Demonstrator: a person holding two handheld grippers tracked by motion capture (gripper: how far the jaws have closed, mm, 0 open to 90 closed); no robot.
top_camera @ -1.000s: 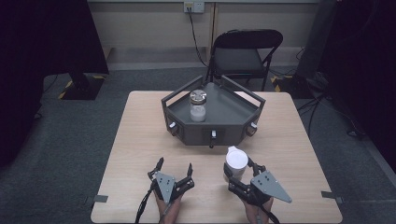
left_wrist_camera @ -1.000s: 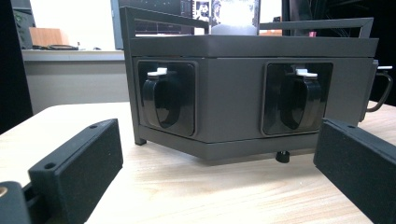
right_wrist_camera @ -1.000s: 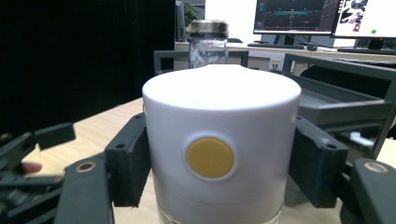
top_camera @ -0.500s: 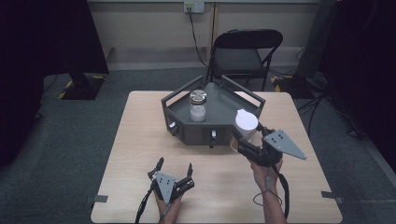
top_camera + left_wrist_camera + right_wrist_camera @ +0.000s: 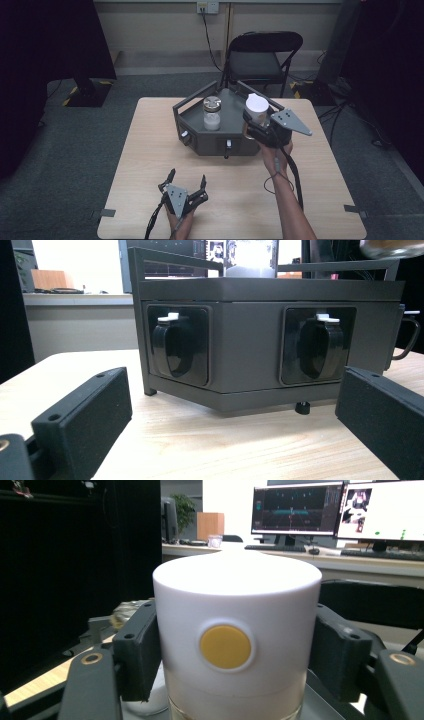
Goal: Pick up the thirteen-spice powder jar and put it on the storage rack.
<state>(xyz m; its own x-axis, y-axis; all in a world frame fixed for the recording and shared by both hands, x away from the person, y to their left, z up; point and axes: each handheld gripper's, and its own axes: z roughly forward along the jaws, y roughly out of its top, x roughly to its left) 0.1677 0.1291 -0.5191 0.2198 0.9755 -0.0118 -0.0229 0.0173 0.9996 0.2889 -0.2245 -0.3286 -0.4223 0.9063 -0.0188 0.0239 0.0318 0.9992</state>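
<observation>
The right gripper (image 5: 251, 121) pinches a white-lidded jar (image 5: 236, 640) between its jaws over the grey tray (image 5: 231, 145), while the left gripper (image 5: 187, 184) rests spread on the table (image 5: 145, 145).

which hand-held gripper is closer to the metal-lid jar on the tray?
Right: it is at the tray's right edge, beside the jar. Left is near the table's front edge.

Black folding chair (image 5: 262, 60) behind table (image 5: 145, 150); monitors (image 5: 340, 510).
</observation>
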